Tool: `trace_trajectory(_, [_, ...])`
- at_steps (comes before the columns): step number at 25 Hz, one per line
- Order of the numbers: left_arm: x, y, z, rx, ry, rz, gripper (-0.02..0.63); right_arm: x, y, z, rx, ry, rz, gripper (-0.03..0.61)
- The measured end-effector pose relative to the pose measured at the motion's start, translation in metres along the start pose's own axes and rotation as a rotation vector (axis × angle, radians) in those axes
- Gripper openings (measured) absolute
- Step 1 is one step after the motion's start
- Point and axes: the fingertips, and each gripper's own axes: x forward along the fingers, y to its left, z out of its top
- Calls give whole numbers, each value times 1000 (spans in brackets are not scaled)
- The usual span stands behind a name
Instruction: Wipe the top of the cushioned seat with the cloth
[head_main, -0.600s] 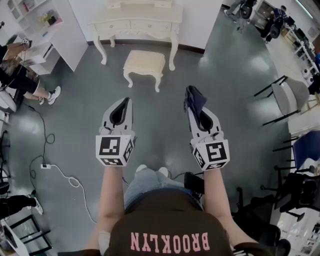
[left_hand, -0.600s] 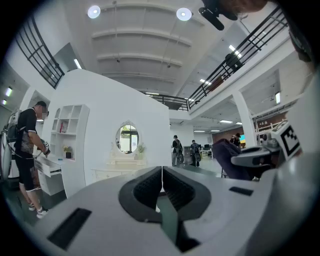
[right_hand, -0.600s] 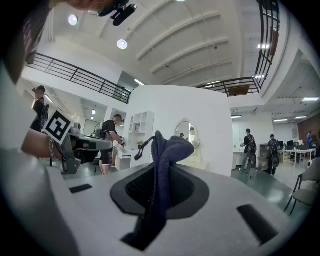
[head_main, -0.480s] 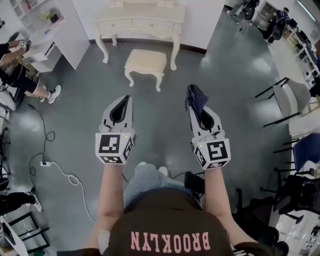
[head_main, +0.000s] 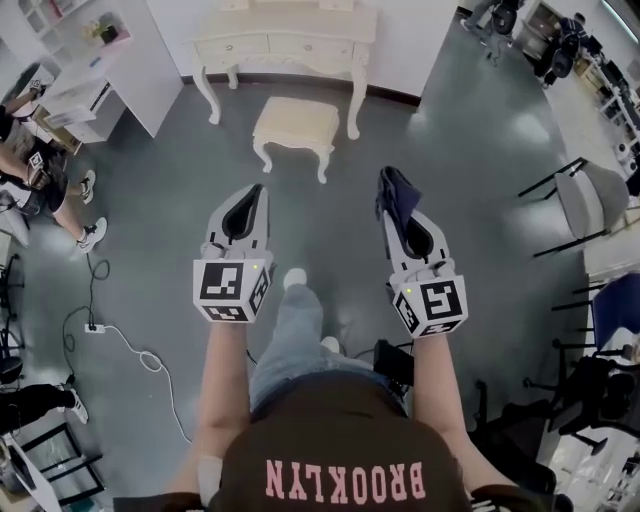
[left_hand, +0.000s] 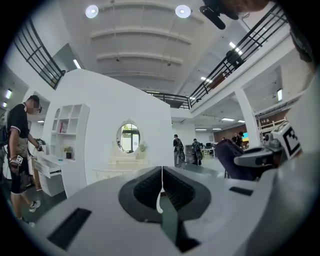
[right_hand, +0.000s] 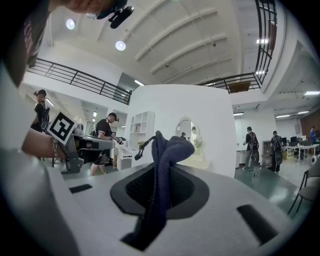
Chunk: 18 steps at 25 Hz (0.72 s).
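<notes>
Grey floor (head_main: 160, 230) | cushioned seat (head_main: 292, 122) stands ahead of me, before dressing table (head_main: 285, 40) | my left gripper (head_main: 252, 195) pressed together, empty | my right gripper (head_main: 390, 185) pinches dark cloth (head_main: 402, 205).

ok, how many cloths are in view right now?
1. The dark blue cloth is clamped in the right gripper. The left gripper is shut on nothing, and the cushioned seat shows none. More may lie out of frame.

Lab hall: staged dressing table (head_main: 285, 45), office chairs (head_main: 588, 192)
</notes>
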Motion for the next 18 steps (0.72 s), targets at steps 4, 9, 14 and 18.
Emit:
trace_trajectory(4, [32,27,-5,-9,4,6,5,35,-12,-5,0,16,-13,37])
trace_trajectory(9, [80,69,-8,-13,1,14,5,95,-25,-7,-3,30,-14,37])
trace_trajectory(14, [132,121,-11,-27,3,12,5,167,-30,-8,-9,49,-15,38])
trace_trajectory(18, [173,164,-13,-37,4,4,5,223,-36,-3,-14,57,-31,37])
